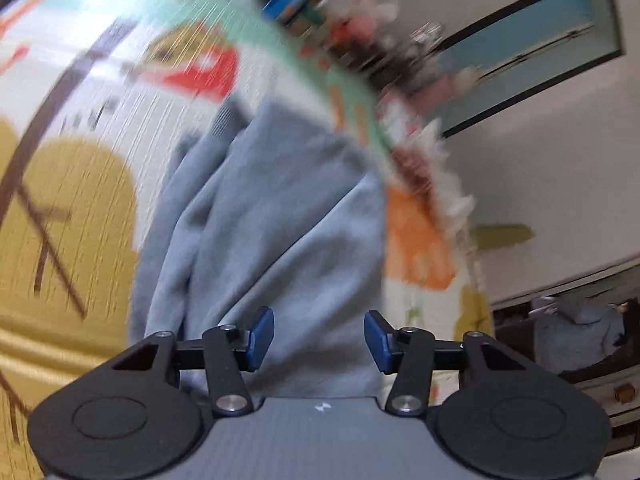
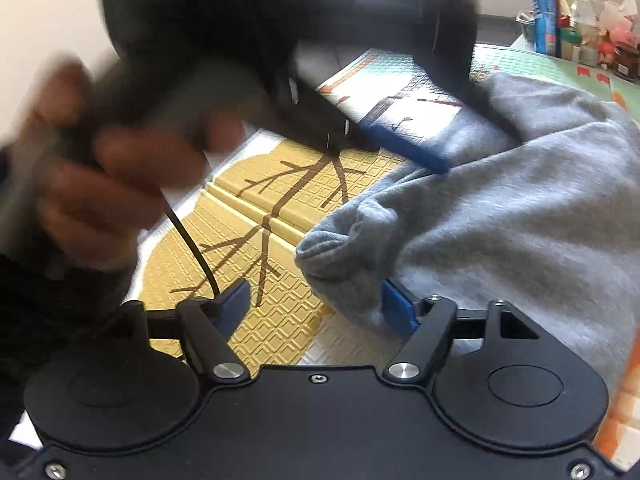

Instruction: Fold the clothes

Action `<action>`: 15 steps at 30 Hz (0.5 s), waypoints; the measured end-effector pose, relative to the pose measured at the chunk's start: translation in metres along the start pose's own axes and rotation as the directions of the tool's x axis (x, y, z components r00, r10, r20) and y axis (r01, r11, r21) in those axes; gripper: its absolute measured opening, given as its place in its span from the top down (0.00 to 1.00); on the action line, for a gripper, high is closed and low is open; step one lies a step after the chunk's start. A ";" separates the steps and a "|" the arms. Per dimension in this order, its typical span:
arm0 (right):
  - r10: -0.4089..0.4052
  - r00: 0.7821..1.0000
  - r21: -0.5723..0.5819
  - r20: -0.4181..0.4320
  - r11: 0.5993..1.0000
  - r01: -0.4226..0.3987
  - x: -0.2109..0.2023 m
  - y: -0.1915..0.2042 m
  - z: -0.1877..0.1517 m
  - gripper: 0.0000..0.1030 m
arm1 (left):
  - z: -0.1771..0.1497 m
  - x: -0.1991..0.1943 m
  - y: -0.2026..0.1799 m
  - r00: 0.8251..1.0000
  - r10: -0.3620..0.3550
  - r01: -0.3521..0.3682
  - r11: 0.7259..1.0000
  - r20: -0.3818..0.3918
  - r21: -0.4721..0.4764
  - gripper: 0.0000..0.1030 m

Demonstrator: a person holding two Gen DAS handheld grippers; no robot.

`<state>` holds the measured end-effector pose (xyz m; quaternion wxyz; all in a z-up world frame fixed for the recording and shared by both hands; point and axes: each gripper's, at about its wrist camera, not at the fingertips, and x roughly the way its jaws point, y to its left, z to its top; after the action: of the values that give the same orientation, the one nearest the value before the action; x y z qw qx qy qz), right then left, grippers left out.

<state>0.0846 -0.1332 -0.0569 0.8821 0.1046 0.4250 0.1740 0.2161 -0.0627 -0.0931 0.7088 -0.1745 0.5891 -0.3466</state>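
Observation:
A grey sweatshirt (image 1: 272, 220) lies crumpled on a patterned play mat (image 1: 72, 208). My left gripper (image 1: 319, 340) is open above the cloth, with nothing between its blue pads; this view is blurred by motion. The sweatshirt also shows in the right wrist view (image 2: 500, 220), with a bunched edge near the front. My right gripper (image 2: 316, 308) is open, its right pad (image 2: 396, 310) touching the cloth edge. The left gripper (image 2: 280, 60), held by a hand (image 2: 100, 184), appears blurred at upper left there, one blue finger (image 2: 404, 146) over the cloth.
The mat (image 2: 272, 320) has yellow tree shapes and a fold seam. Cans, bottles and clutter (image 2: 572, 28) stand at its far edge. A black cable (image 2: 192, 244) hangs from the left gripper. A wall and a dark-framed window (image 1: 532, 48) lie beyond.

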 end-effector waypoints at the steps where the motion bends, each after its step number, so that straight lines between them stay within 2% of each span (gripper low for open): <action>1: -0.003 1.000 0.015 0.010 1.000 0.003 -0.006 -0.005 0.000 0.22 | -0.003 0.004 0.005 1.000 0.019 -0.019 1.000 -0.013 -0.011 0.52; 2: -0.010 1.000 0.032 0.018 0.999 0.009 -0.013 -0.010 -0.001 0.18 | -0.005 0.005 0.010 0.999 0.040 -0.040 0.999 -0.016 -0.016 0.59; 4: -0.051 0.998 0.082 0.023 0.995 0.049 -0.028 -0.028 -0.004 0.17 | -0.009 0.004 0.018 0.997 0.070 -0.071 0.997 -0.008 -0.019 0.68; 6: -0.098 0.995 0.138 0.024 0.986 0.094 -0.041 -0.047 -0.005 0.17 | -0.011 -0.001 0.025 0.996 0.091 -0.091 0.995 -0.001 -0.030 0.85; 9: -0.198 0.978 0.208 0.056 0.961 0.183 -0.068 -0.074 -0.008 0.17 | -0.015 -0.008 0.034 0.995 0.102 -0.102 0.994 -0.003 -0.040 0.88; 11: -0.275 0.957 0.230 0.091 0.941 0.248 -0.083 -0.087 -0.008 0.15 | -0.018 -0.012 0.038 0.993 0.116 -0.116 0.993 -0.012 -0.026 0.88; 13: -0.321 0.938 0.214 0.127 0.933 0.290 -0.089 -0.095 -0.005 0.15 | -0.020 -0.016 0.039 0.990 0.140 -0.140 0.990 -0.023 -0.008 0.88; 15: -0.338 0.930 0.165 0.144 0.935 0.315 -0.089 -0.098 0.000 0.12 | -0.024 -0.019 0.041 0.987 0.156 -0.156 0.988 -0.033 0.013 0.89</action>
<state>0.0538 -0.2583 -0.0259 0.9222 0.1080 0.3709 -0.0150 0.2038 -0.0171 -0.1116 0.7246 -0.1183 0.6110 -0.2960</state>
